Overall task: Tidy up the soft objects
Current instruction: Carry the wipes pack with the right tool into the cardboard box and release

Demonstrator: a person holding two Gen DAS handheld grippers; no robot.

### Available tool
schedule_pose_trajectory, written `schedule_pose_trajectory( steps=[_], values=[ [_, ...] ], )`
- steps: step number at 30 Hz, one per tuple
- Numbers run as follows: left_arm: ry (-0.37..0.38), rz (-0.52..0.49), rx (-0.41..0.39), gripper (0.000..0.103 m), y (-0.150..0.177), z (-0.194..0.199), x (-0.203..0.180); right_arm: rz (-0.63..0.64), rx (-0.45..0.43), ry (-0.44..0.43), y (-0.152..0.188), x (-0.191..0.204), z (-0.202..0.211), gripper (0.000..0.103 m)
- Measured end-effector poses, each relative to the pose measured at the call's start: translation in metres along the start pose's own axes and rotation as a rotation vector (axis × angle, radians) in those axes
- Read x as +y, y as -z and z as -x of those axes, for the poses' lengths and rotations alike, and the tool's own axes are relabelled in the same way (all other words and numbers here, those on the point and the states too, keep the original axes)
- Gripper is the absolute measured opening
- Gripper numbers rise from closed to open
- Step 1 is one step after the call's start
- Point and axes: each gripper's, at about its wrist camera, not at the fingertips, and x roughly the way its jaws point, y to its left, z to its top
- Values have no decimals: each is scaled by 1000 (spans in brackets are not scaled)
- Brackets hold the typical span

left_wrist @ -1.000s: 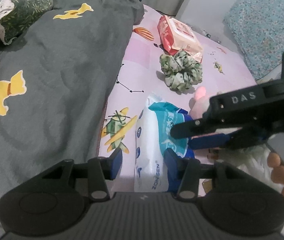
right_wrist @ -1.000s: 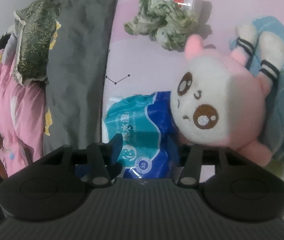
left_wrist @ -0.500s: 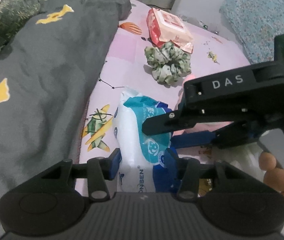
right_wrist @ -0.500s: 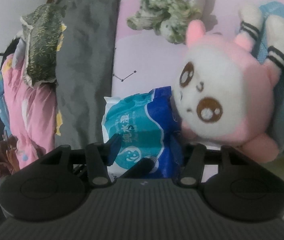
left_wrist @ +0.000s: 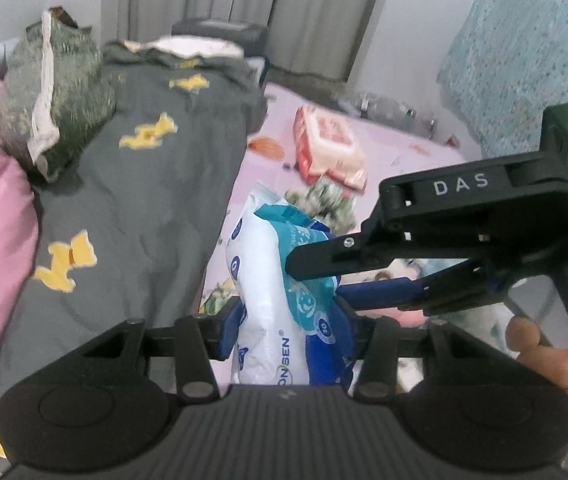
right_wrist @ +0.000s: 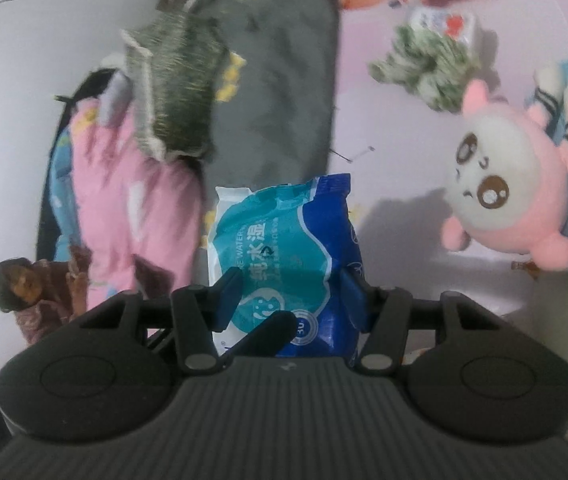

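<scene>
Two grippers are clamping one soft wipes pack [left_wrist: 280, 292] at the same time, and that shared hold is where trouble could start. The left gripper [left_wrist: 288, 320] is pinching the pack's white-and-teal end low in the centre of its frame, its blue pads pressing into both sides. The right gripper [left_wrist: 316, 276] is reaching in from the right of that frame, its black finger lying across the pack's face and its blue finger passing beneath. In the right wrist view the right gripper [right_wrist: 290, 300] is squeezing the pack [right_wrist: 284, 248] at lower centre, and the pack appears to be hanging clear of the pink sheet [right_wrist: 384, 120].

If the two hands are pulling apart or twisting differently, the thin wrapper could be stretching or tearing, or the slick film could be sliding out of one grip. A dropped pack would likely be landing on the plush toy [right_wrist: 508, 184] at right or near the green scrunchie [right_wrist: 424, 68] at upper right, disturbing both.
</scene>
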Motion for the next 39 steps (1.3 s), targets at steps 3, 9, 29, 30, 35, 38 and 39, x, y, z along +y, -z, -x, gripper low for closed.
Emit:
schedule_pose_trajectory(
  steps=[3,9,29,30,35,38,39],
  values=[
    [11,-18,-44,48,-7,15,-18,27,-33,-19,2,8,25,54],
    [63,-97,-98,48,-21,30,-73,54,-135,-32,10,6,94,54],
    [397,-455,110,48,-26,-62,-345,-179,-473,94,44,-186,343,55],
    [398,-472,129,48,-22,-71,-354,-198,-476,90,45,-202,349,55],
    [384,-573,244,48,-1,-106,-385,-263,-464,62,38,-270,362,55],
    [357,-582,273,50,7,-120,-384,-320,-437,6,29,-310,352,54],
    [350,-580,277,50,8,-122,-382,-344,-412,-17,28,-327,345,54]
  ],
)
